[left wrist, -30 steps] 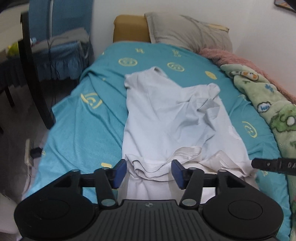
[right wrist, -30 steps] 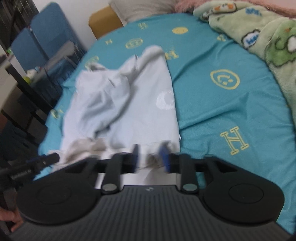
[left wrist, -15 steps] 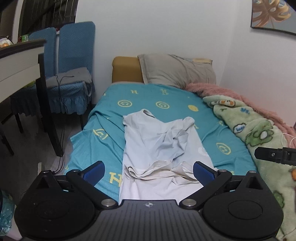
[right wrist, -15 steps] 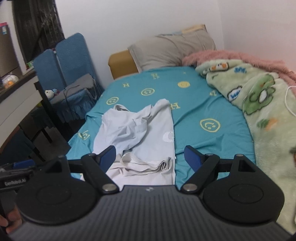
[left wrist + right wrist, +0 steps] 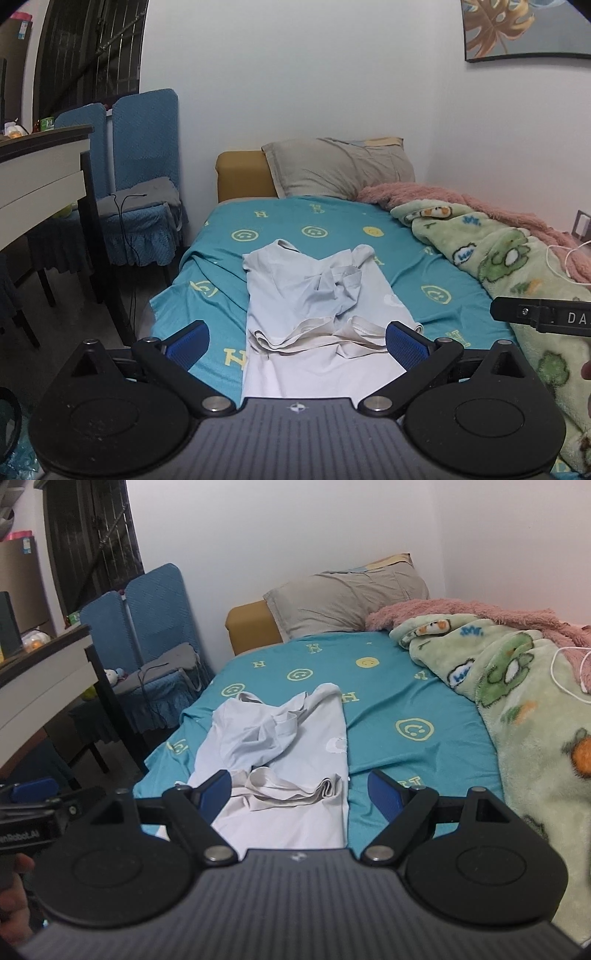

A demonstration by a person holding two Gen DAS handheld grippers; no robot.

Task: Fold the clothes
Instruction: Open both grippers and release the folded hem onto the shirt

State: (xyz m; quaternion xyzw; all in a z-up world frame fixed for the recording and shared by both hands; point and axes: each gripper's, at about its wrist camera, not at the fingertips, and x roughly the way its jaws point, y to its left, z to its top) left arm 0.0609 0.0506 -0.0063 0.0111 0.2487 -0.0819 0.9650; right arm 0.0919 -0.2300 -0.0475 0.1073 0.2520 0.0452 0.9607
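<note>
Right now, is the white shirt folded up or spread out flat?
Partly folded. The white shirt lies on the teal bedsheet with its sides turned inward and its hem bunched on top, still rumpled, not neat.

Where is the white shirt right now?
In both wrist views the white shirt lies on the teal bedsheet, near the bed's foot and towards the side by the blue chairs, away from the green blanket.

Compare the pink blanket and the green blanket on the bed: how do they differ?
The pink blanket is plain and shaggy; the green blanket carries cartoon animal prints. The pink one lies along the wall side and reaches the pillow; the green one lies nearer the middle of the bed and runs closer to the camera. A white cable lies across both. Both are bunched up rather than spread flat, beside the blue sheet.
</note>
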